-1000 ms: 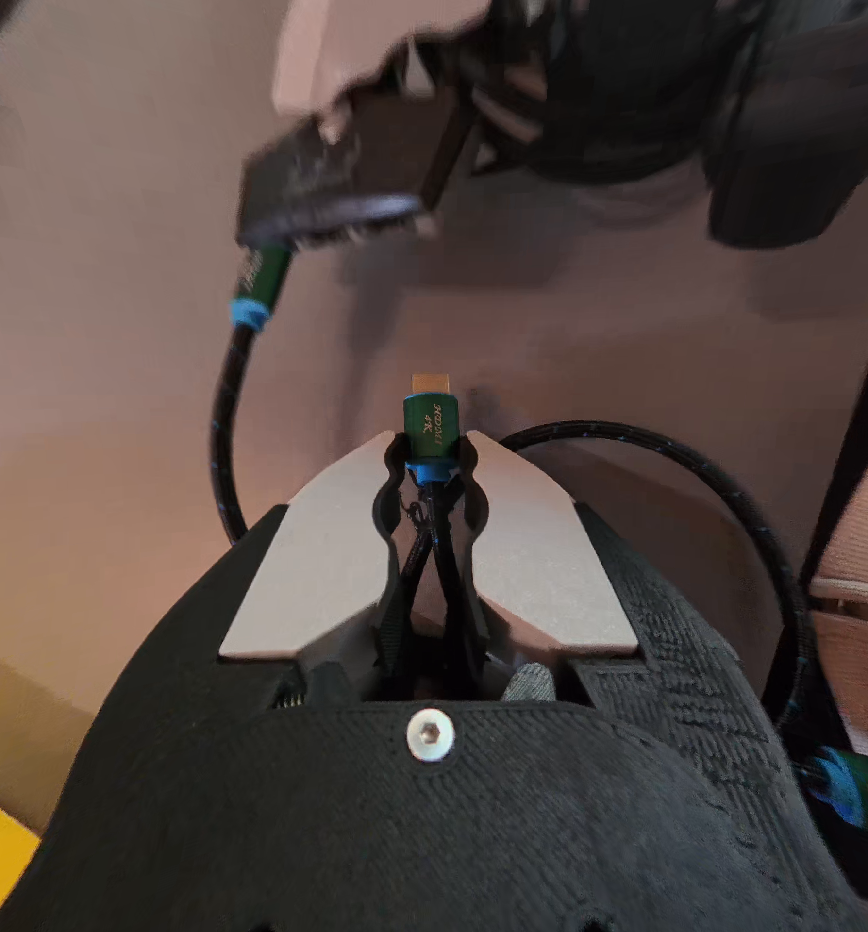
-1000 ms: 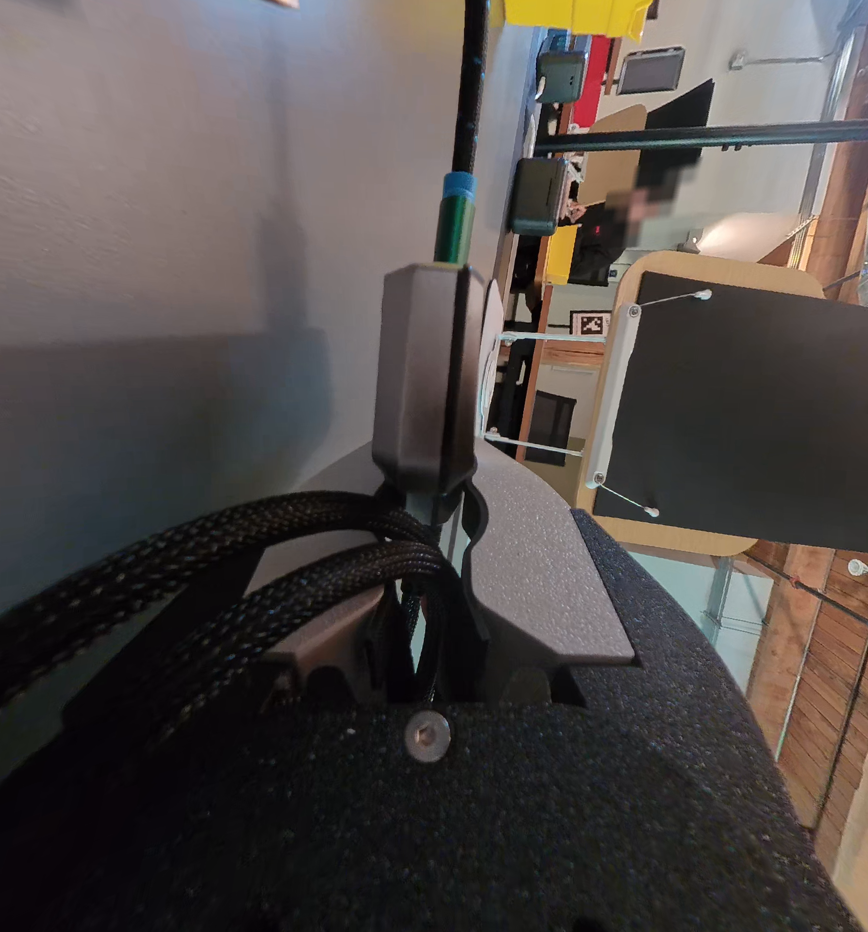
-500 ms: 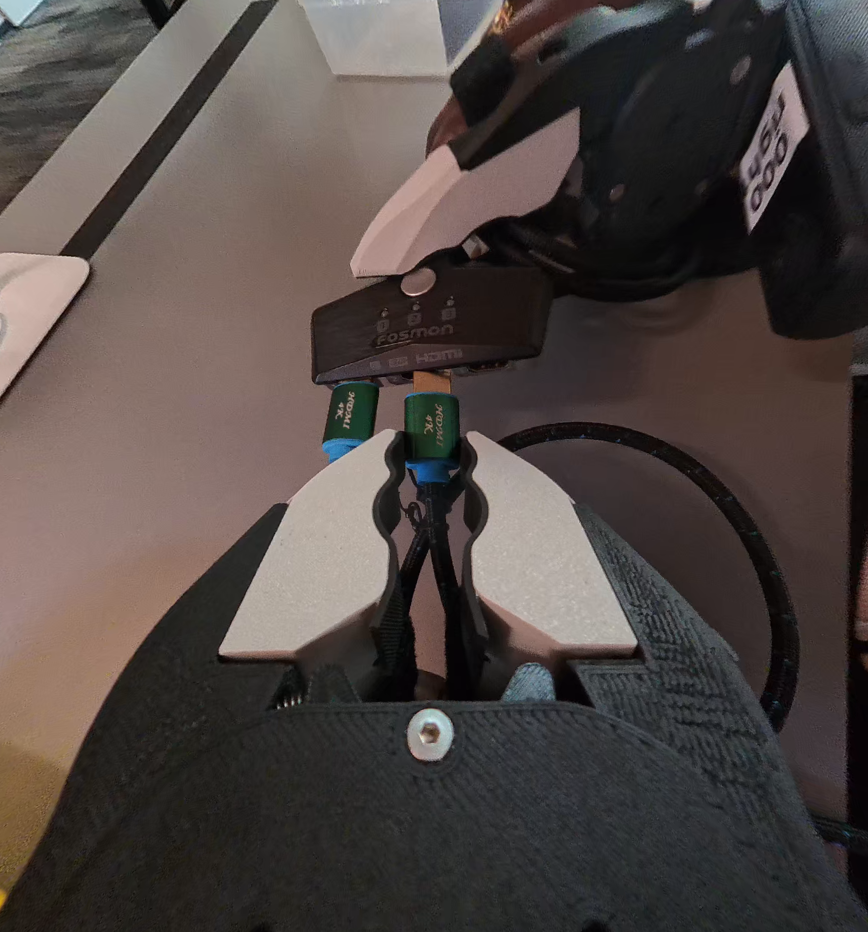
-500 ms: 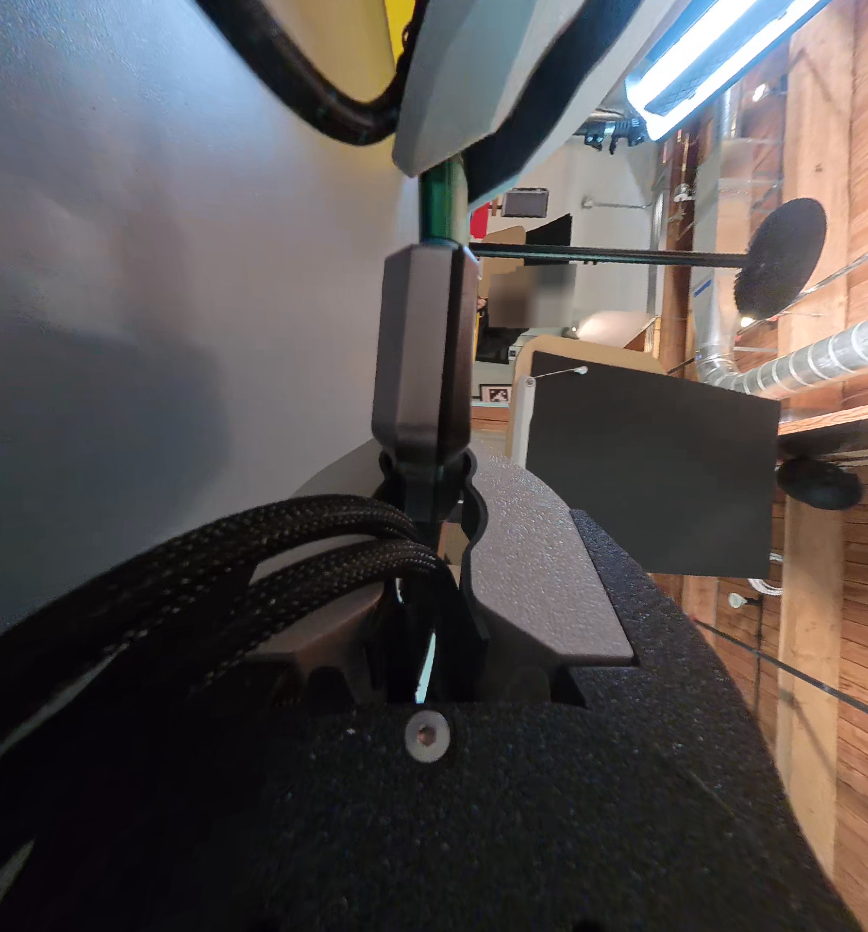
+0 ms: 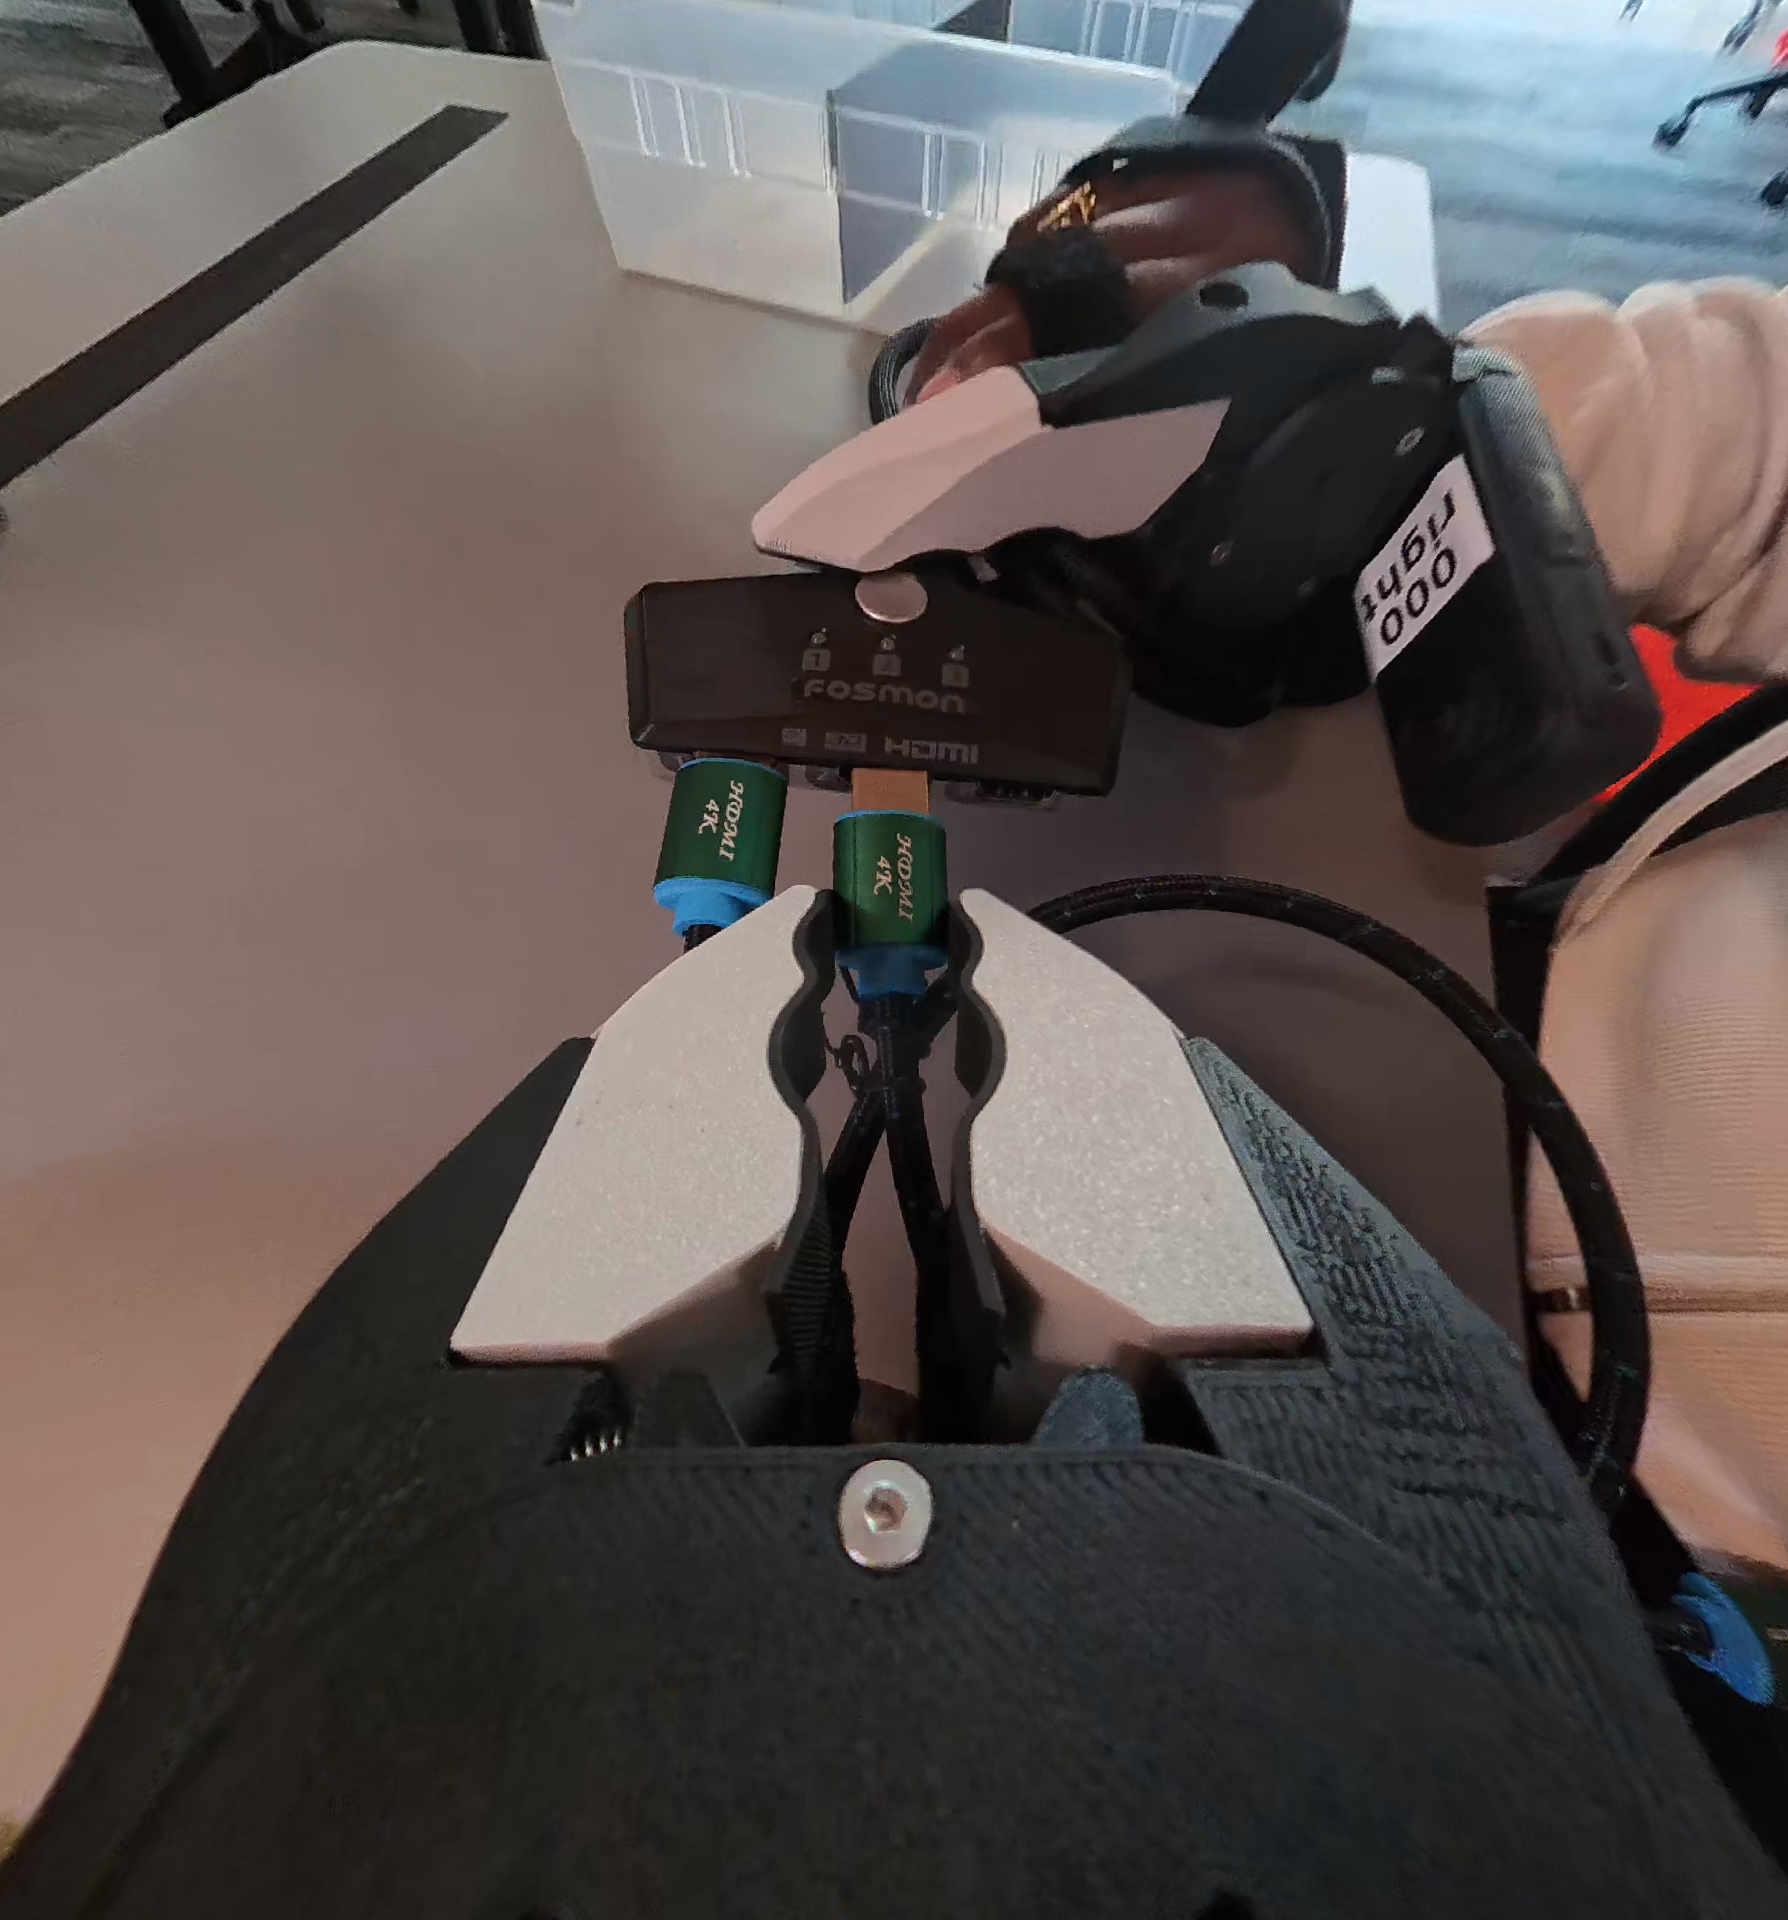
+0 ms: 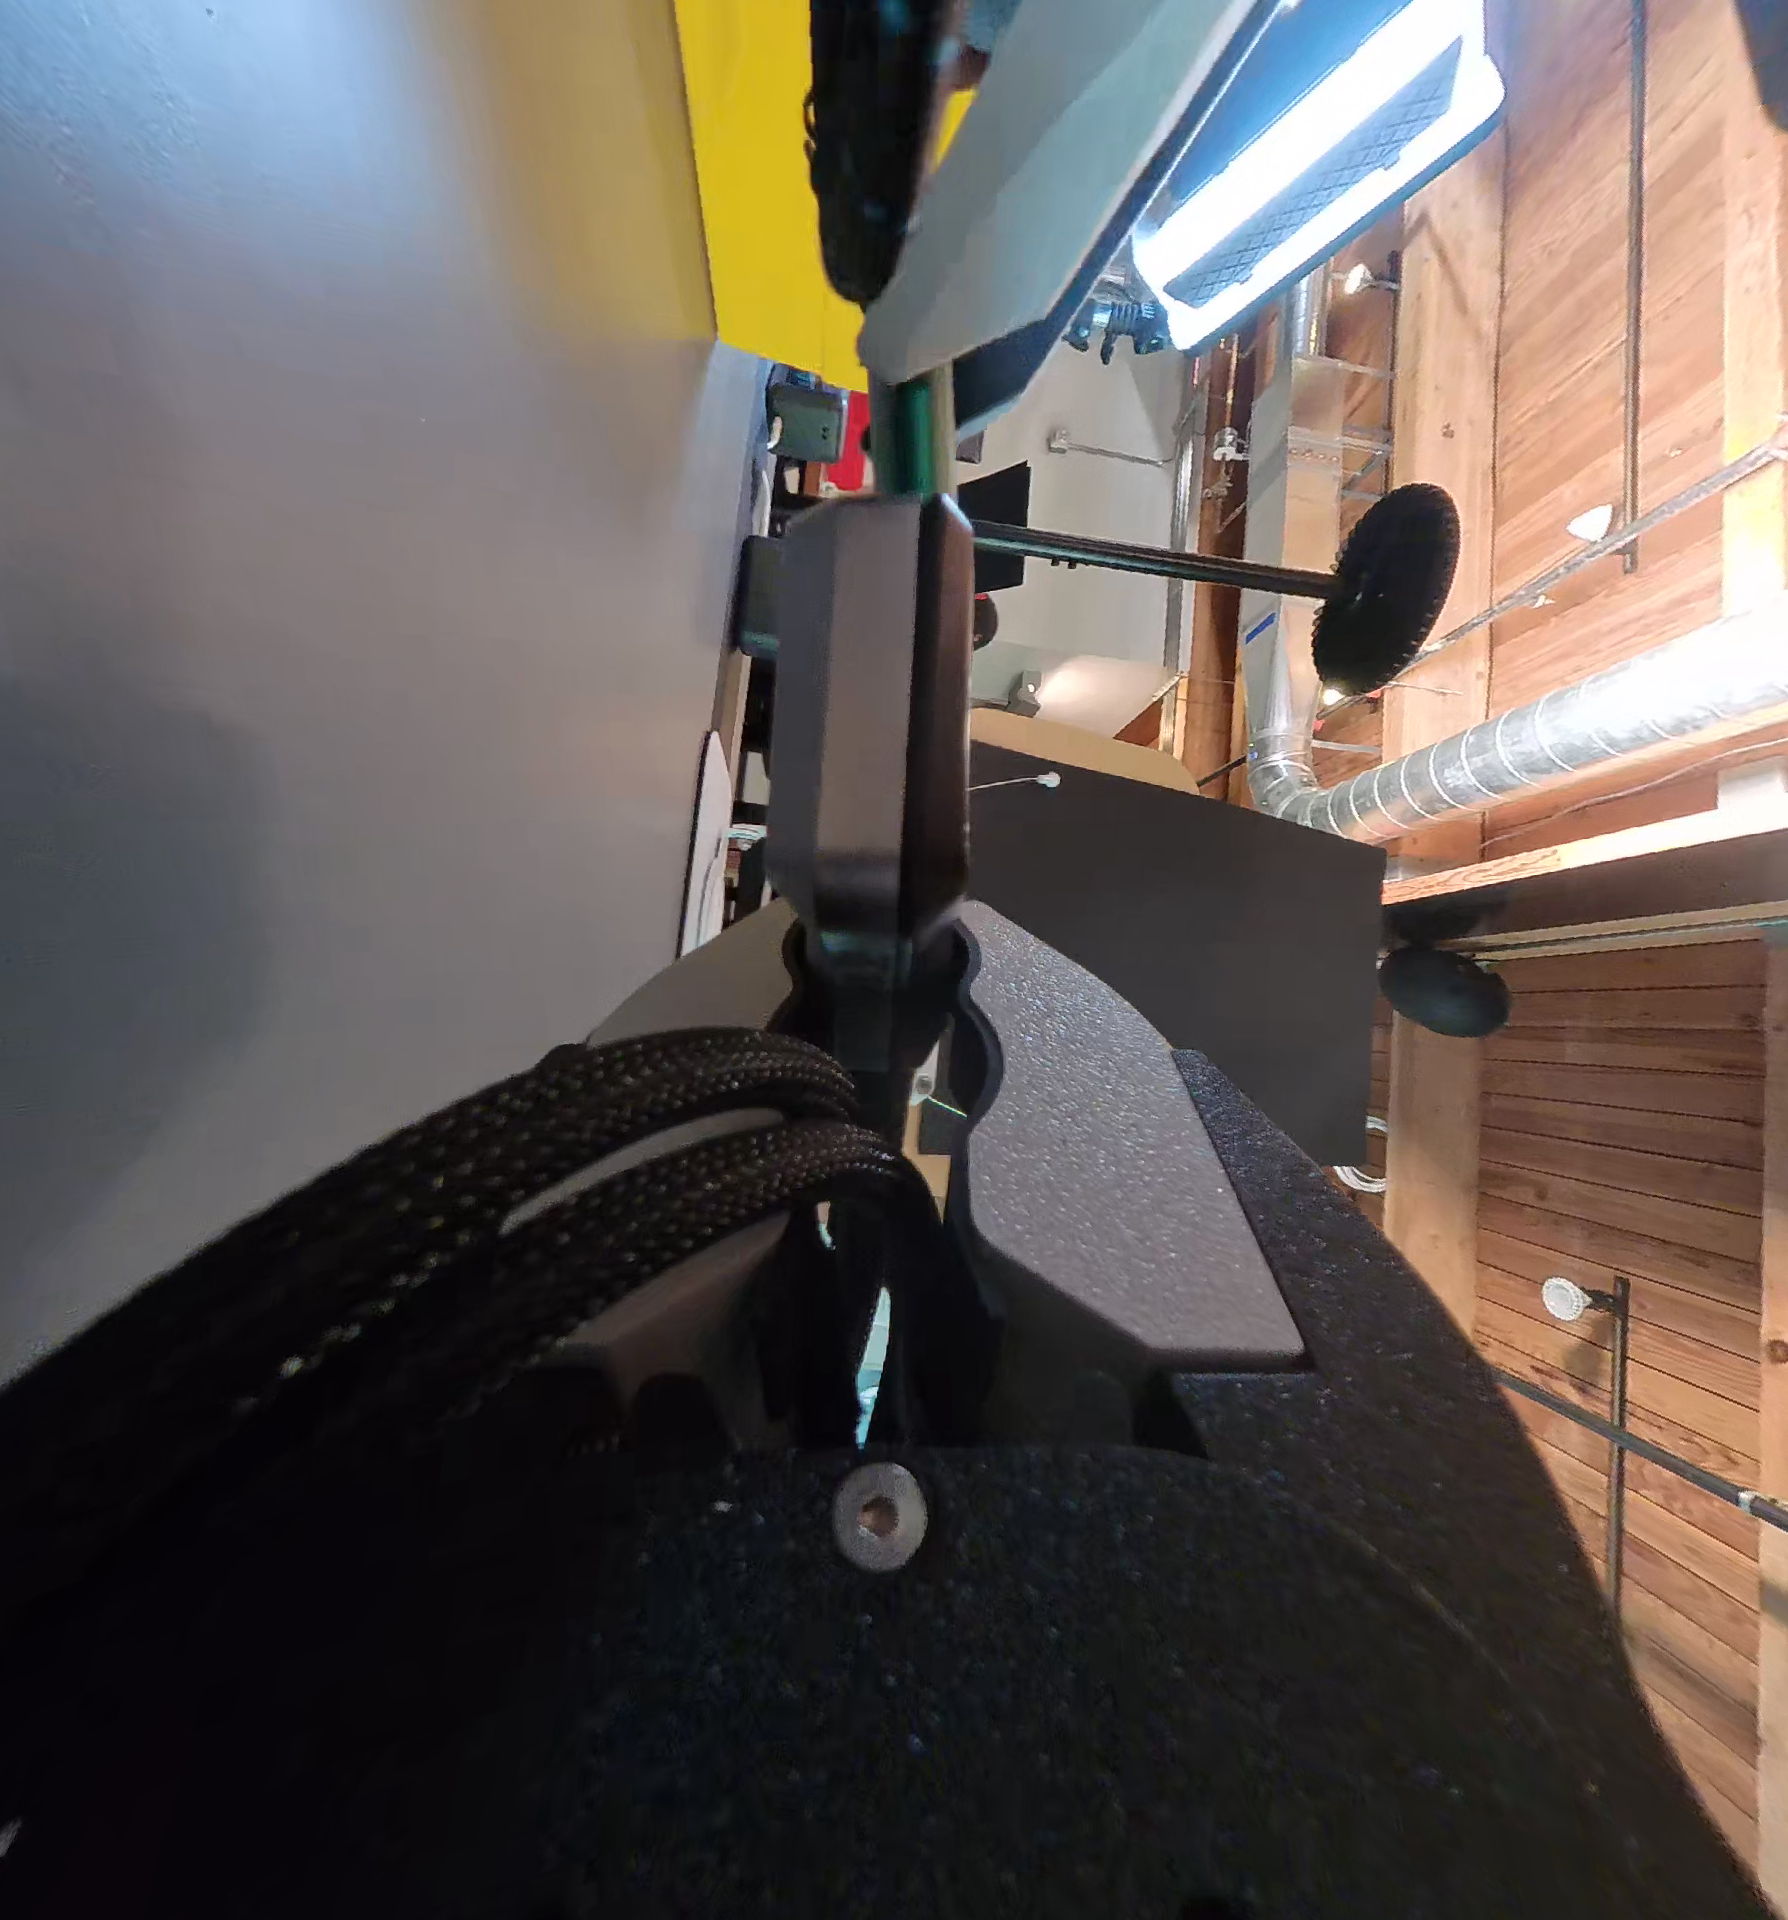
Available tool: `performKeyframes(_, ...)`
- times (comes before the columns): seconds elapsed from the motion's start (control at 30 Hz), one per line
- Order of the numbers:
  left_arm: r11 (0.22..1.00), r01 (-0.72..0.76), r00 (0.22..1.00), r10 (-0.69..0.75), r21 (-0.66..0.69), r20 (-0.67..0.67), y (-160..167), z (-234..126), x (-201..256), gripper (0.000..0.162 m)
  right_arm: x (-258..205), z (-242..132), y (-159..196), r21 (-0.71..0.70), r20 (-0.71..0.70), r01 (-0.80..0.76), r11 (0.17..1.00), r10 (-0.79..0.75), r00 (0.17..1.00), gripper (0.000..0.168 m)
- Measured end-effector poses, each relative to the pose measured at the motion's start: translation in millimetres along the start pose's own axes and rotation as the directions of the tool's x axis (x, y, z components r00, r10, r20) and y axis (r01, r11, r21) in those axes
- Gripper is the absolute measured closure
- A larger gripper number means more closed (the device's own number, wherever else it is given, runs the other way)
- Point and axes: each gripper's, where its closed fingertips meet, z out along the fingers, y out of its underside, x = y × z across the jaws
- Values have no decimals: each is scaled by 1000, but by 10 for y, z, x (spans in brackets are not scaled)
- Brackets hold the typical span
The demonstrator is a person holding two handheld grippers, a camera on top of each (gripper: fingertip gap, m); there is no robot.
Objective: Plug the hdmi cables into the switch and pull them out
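left wrist view: left gripper clamps a green hdmi plug, its gold tip at the switch just ahead; a second plug sits inserted beside it. right wrist view: right gripper pinches the switch edge-on.

Grey table with a black strip and clear plastic bins at its far edge.

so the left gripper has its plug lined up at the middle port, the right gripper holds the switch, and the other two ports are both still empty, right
Not quite: only one port is empty. The left wrist view shows a second green plug already in the port left of the middle one. The rest stands: the left gripper holds its plug at the middle port, and the right gripper holds the switch.
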Motion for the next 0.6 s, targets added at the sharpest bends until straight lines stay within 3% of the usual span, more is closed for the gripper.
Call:
performKeyframes(0.23,997,-61,997,63,-44,45,6,-3,-6,141,25,-18,-7,-9,-14,22,1000,-22,1000,148)
performKeyframes(0.37,971,-168,971,193,-170,141,65,28,-50,141,-16,-5,0,-9,8,11,1000,-11,1000,148)
performKeyframes(0.47,983,-142,981,156,-117,120,8,8,-22,141,27,-28,5,-3,-6,-11,1000,11,1000,148)
performKeyframes(0.6,954,-186,966,222,-234,135,135,38,-57,141,-39,-15,-43,-7,4,89,996,-89,996,148)
